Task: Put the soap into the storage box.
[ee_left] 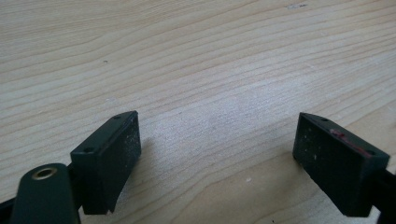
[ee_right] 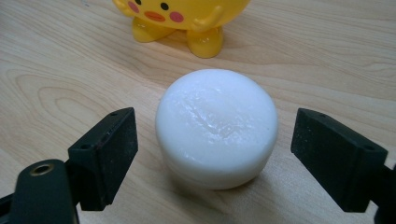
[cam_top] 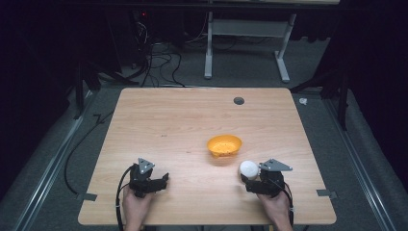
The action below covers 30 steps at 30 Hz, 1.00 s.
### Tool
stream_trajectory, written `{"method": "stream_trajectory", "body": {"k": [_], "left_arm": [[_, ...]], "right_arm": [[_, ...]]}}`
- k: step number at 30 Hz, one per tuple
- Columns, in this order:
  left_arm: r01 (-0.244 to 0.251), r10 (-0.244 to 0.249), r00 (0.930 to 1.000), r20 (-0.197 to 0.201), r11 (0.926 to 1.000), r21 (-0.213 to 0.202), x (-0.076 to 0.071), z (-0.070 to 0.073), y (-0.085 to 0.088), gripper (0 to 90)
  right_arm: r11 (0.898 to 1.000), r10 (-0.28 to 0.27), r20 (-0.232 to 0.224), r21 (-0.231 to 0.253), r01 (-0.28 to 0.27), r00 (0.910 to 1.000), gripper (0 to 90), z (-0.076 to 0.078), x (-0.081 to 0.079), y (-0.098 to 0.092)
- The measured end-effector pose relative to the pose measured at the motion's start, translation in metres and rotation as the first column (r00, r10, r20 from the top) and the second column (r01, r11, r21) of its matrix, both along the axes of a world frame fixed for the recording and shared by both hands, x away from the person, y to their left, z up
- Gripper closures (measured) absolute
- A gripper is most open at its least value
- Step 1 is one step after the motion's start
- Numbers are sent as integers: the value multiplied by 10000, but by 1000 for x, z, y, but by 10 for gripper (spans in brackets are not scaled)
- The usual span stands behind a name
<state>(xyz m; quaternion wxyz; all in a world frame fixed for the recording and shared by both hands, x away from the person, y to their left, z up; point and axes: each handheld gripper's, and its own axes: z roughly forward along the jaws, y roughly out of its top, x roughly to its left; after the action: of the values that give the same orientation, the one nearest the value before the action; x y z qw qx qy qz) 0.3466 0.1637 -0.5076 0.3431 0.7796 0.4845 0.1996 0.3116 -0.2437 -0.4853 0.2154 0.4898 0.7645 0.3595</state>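
A white round puck-shaped object (ee_right: 216, 127) rests on the wooden table (cam_top: 168, 120), between the open jaws of my right gripper (ee_right: 215, 154), which do not touch it. In the high view it (cam_top: 248, 168) lies just left of my right gripper (cam_top: 250, 180). Beyond it stands a yellow bowl (cam_top: 224, 145) shaped like a chick, whose feet and face (ee_right: 180, 18) appear in the right gripper view. My left gripper (ee_left: 217, 154) is open over bare wood, near the table's front left (cam_top: 161, 182).
A small dark grommet hole (cam_top: 238, 100) sits near the table's far edge. Beyond the table are a white desk frame (cam_top: 245, 43) and cables on the grey floor. Tape tabs mark the table's front corners.
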Motion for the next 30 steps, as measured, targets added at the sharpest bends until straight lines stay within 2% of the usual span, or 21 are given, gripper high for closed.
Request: {"method": "stream_trajectory", "body": {"k": [11,14,30], "left_arm": [[-18,18,10000,1,10000,-1,0,0,0,155],[-26,26,10000,1,10000,1,0,0,0,156],[-34,34,10000,12,10000,-1,0,0,0,155]], "right_arm": [[9983,105,-307,-568,-123,9995,170,-10,12,12],[9978,9,-415,-657,-36,9991,217,-12,15,12],[9991,-84,-467,-414,64,9989,246,-16,15,9]]}}
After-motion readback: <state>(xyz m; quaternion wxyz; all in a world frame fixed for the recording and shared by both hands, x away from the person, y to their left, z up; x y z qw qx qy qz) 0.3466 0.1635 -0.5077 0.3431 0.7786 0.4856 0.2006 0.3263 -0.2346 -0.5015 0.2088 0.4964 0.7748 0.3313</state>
